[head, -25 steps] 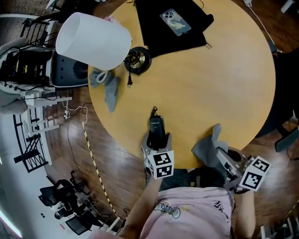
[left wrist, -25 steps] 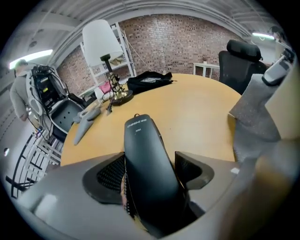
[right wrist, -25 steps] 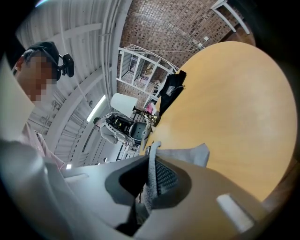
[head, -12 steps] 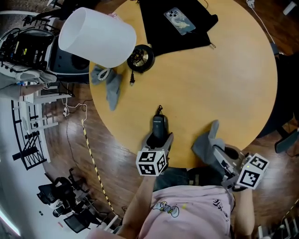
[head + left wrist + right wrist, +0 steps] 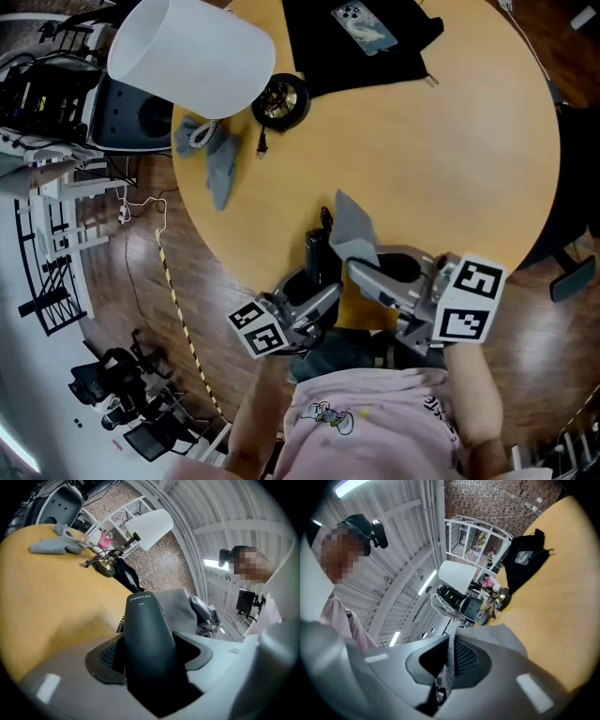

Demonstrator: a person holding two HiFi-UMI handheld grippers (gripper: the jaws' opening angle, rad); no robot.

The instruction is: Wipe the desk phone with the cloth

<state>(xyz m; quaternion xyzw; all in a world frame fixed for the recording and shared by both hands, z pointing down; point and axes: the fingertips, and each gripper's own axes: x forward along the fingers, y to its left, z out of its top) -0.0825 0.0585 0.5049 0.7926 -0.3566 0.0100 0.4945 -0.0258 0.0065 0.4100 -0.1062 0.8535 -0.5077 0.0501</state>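
Head view shows the left gripper (image 5: pixel 317 289) clamped on the phone (image 5: pixel 317 253) at the counter's (image 5: pixel 441 159) near edge; the right gripper (image 5: pixel 358 269) pinches the cloth (image 5: pixel 353 230), which stands just beside the phone.

phone (image 5: pixel 145 639): dark plastic, smooth, satin sheen, not full gloss
cloth (image 5: pixel 497 637): grey, soft, felt-like nap, matt
table (image 5: pixel 450 159): yellowish wood look, smooth, low sheen
left tongs (image 5: pixel 147 656) + right tongs (image 5: pixel 449 660): pale grey plastic, matt; pads (image 5: pixel 466 656) dark, fine dimpled grid, kinda rubbery looking
lampshade (image 5: pixel 192 58): white, smooth, matt
lamp base (image 5: pixel 281 101): brass-ish metal, shiny
black cloth (image 5: pixel 361 52): matt fabric
floor (image 5: pixel 141 300): wood planks, bit glossy
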